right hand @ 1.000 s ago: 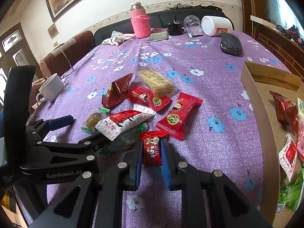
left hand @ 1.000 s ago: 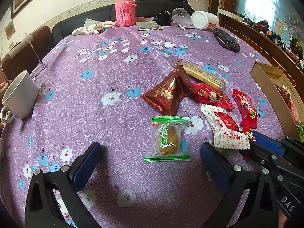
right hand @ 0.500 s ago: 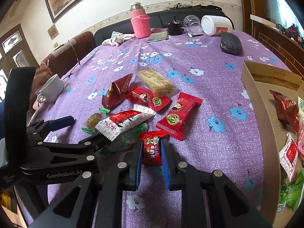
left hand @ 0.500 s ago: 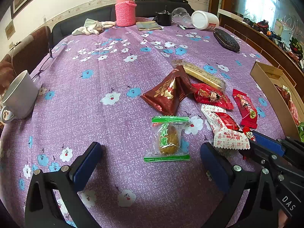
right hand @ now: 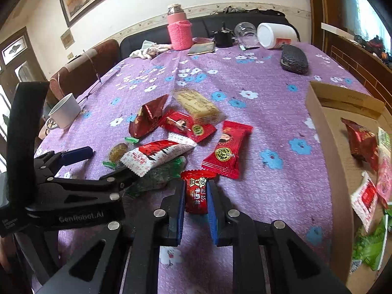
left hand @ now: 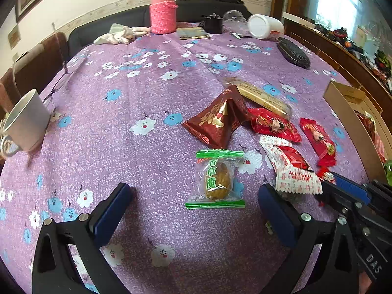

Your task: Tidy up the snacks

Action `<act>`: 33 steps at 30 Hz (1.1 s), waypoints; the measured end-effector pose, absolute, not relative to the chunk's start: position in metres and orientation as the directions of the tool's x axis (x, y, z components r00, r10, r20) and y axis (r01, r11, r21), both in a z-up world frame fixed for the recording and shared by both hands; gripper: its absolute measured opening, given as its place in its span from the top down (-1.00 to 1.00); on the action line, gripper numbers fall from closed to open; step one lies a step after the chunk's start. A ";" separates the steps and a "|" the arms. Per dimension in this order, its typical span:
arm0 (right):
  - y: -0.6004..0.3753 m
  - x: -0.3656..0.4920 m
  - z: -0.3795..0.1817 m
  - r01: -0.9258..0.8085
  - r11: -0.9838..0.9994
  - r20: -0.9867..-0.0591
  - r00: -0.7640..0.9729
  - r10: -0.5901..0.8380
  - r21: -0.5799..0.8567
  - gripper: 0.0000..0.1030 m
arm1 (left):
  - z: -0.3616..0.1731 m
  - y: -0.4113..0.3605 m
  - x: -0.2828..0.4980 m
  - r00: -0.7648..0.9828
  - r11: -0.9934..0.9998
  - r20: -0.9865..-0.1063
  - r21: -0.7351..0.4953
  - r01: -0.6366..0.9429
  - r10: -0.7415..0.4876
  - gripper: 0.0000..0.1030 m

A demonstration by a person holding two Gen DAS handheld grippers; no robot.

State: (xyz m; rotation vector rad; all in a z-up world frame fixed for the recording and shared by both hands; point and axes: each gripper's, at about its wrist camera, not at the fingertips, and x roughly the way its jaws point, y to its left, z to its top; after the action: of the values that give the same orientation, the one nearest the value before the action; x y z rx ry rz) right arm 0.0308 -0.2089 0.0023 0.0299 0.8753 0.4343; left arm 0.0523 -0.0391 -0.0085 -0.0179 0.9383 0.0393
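My right gripper (right hand: 195,192) is shut on a small red candy packet (right hand: 196,191), its blue pads pressing both sides, low over the purple flowered tablecloth (right hand: 257,112). My left gripper (left hand: 193,197) stands open just above the cloth, with a clear green-edged sweet (left hand: 216,178) lying between its fingertips, touched by neither. In the right wrist view the left gripper (right hand: 95,164) is at the left beside a white-and-red packet (right hand: 156,155). A dark red pouch (left hand: 218,120), a gold biscuit bar (left hand: 263,99) and red packets (left hand: 318,139) lie beyond.
A cardboard box (right hand: 325,132) holding several snacks stands at the right edge. A white mug (left hand: 24,122) sits at the left edge. At the far end are a pink knitted jar (left hand: 163,12), a white tub (left hand: 265,27) and a black case (left hand: 292,52).
Neither gripper has moved. Beyond the table's left edge, something by the mug and chair has shifted out of sight.
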 end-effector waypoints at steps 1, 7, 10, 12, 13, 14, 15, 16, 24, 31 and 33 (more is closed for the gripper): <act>-0.214 0.028 0.004 -0.346 0.914 -0.730 0.567 0.382 0.209 0.66 | -0.009 -0.040 0.052 0.591 0.999 -0.806 0.001 -0.050 0.031 -1.00; -0.229 0.023 0.003 -0.318 0.912 -0.724 0.561 0.402 0.260 0.66 | -0.009 -0.041 0.054 0.575 0.999 -0.817 0.004 -0.041 0.027 -1.00; -0.232 0.024 0.001 -0.318 0.900 -0.722 0.542 0.430 0.298 0.66 | -0.007 -0.037 0.056 0.514 0.999 -0.858 0.002 0.047 -0.022 -1.00; -0.231 0.023 0.002 -0.331 0.895 -0.718 0.540 0.439 0.298 0.66 | -0.007 -0.033 0.051 0.523 0.999 -0.852 -0.006 0.051 -0.032 -1.00; -0.229 0.022 0.003 -0.339 0.894 -0.717 0.541 0.440 0.293 0.66 | -0.007 -0.033 0.049 0.530 0.998 -0.848 0.001 0.060 -0.031 -1.00; -0.227 0.021 0.004 -0.351 0.891 -0.714 0.541 0.445 0.289 0.66 | -0.007 -0.034 0.049 0.538 0.998 -0.842 -0.004 0.068 -0.040 -1.00; -0.226 0.019 0.005 -0.356 0.889 -0.711 0.543 0.447 0.287 0.66 | -0.007 -0.034 0.048 0.551 0.998 -0.833 -0.010 0.067 -0.046 -1.00; -0.226 0.018 0.006 -0.360 0.888 -0.707 0.548 0.448 0.285 0.66 | -0.008 -0.036 0.048 0.554 0.998 -0.832 -0.005 0.064 -0.040 -0.99; -0.231 0.017 0.008 -0.350 0.886 -0.696 0.554 0.457 0.303 0.66 | 0.001 -0.050 0.056 0.581 0.995 -0.812 0.004 0.103 -0.056 0.02; -0.232 0.017 0.009 -0.354 0.885 -0.691 0.558 0.460 0.303 0.66 | 0.004 -0.050 0.041 0.597 0.989 -0.793 -0.043 0.142 -0.120 0.49; -0.232 0.015 0.010 -0.355 0.883 -0.685 0.562 0.463 0.306 0.66 | 0.008 -0.049 0.033 0.608 0.986 -0.780 -0.073 0.147 -0.148 0.53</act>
State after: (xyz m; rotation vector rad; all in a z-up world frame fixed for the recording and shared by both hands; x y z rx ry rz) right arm 0.0155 -0.2321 0.0102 0.1387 0.8463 0.4837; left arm 0.0332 -0.0490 0.0083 -0.0013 0.9011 -0.1703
